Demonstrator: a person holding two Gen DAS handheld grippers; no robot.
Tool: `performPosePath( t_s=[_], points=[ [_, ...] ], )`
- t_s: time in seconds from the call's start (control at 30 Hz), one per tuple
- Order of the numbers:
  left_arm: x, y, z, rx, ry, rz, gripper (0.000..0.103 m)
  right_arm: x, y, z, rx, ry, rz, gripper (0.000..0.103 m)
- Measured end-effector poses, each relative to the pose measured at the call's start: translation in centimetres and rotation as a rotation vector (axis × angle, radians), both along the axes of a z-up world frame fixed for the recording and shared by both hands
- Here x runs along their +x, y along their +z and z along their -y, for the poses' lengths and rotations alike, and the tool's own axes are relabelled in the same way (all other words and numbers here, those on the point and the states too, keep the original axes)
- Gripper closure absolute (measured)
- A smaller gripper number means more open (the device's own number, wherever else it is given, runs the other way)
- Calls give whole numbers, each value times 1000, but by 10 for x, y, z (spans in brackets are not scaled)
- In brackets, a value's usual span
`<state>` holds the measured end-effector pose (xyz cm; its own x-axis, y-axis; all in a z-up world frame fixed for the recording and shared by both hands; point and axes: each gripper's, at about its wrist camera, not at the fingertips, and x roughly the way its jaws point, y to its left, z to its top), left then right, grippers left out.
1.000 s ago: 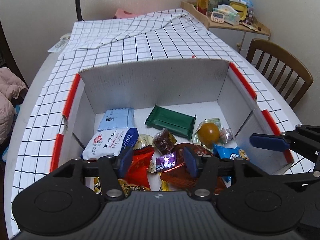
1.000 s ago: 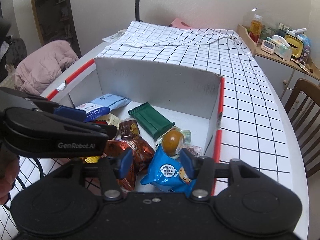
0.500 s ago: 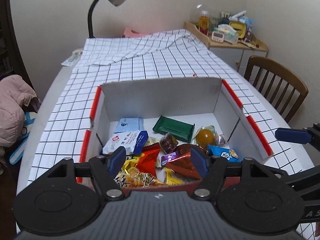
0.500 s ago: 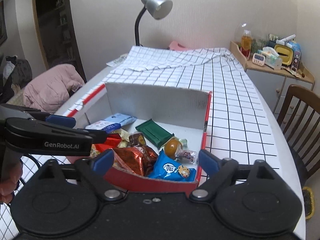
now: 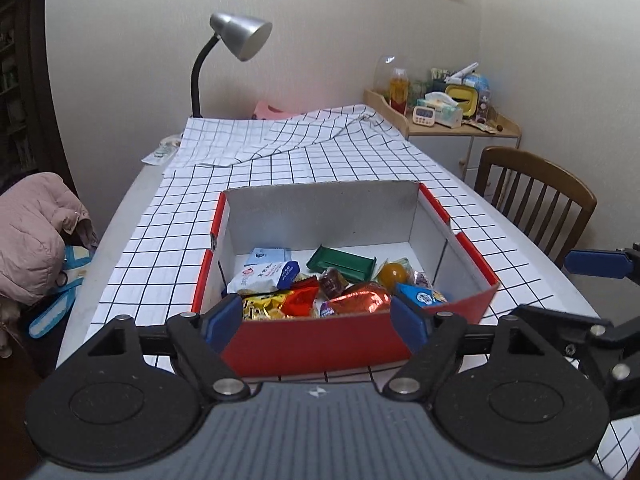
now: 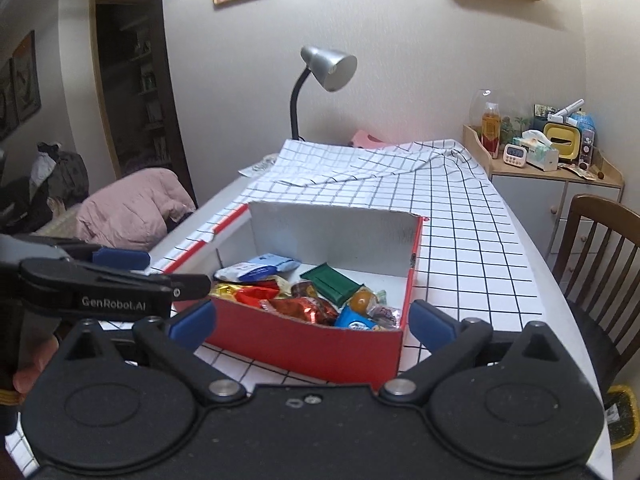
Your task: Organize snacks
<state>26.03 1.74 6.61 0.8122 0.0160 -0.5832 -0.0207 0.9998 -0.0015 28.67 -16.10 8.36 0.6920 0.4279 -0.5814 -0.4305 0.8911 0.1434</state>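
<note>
One red box [image 5: 316, 346] with white inner walls sits on the bench [image 5: 352, 164], which is covered by a white cloth with a black grid. All the snacks in view lie inside this box, piled toward its near end and touching or overlapping one another.

Counted in the left wrist view: one green bar [image 5: 342, 263] lying flat toward the back, two blue-and-white packets (the pale one [image 5: 267, 255] at the back left and the larger one [image 5: 267, 275] just in front of it), one round orange sweet [image 5: 392, 274] in clear wrap at the right, one dark brown wrapped sweet [image 5: 332, 282] in the middle, one shiny red-brown foil pack [image 5: 362, 299], one red wrapper [image 5: 299, 300], one yellow wrapper [image 5: 262, 305], and one blue cartoon bag [image 5: 420, 297] at the near right corner. Smaller pieces lie between them, too small to count.

Two claws are in view. The left claw [image 5: 316, 322] hovers at the near wall of the box, its jaws opening, with nothing between them. The right claw [image 6: 312, 322] hovers in front of the near wall too, its jaws opening and already very wide, also empty. In the right wrist view the left claw [image 6: 120, 280] appears at the left, just beside the box.

Also visible: one grey desk lamp [image 5: 240, 36] at the far end of the bench, one wooden chair [image 5: 536, 196] to the right, and one pink jacket [image 5: 32, 236] to the left.
</note>
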Motion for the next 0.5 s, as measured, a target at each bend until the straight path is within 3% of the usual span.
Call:
performPosePath(
  t_s=[0.33, 0.5],
  points=[
    [-44, 4, 3, -21, 13, 61, 5, -25, 7, 10, 56, -47, 36, 0],
    [-56, 17, 9, 6, 18, 85, 4, -33, 19, 10, 60, -52, 45, 0]
  ],
)
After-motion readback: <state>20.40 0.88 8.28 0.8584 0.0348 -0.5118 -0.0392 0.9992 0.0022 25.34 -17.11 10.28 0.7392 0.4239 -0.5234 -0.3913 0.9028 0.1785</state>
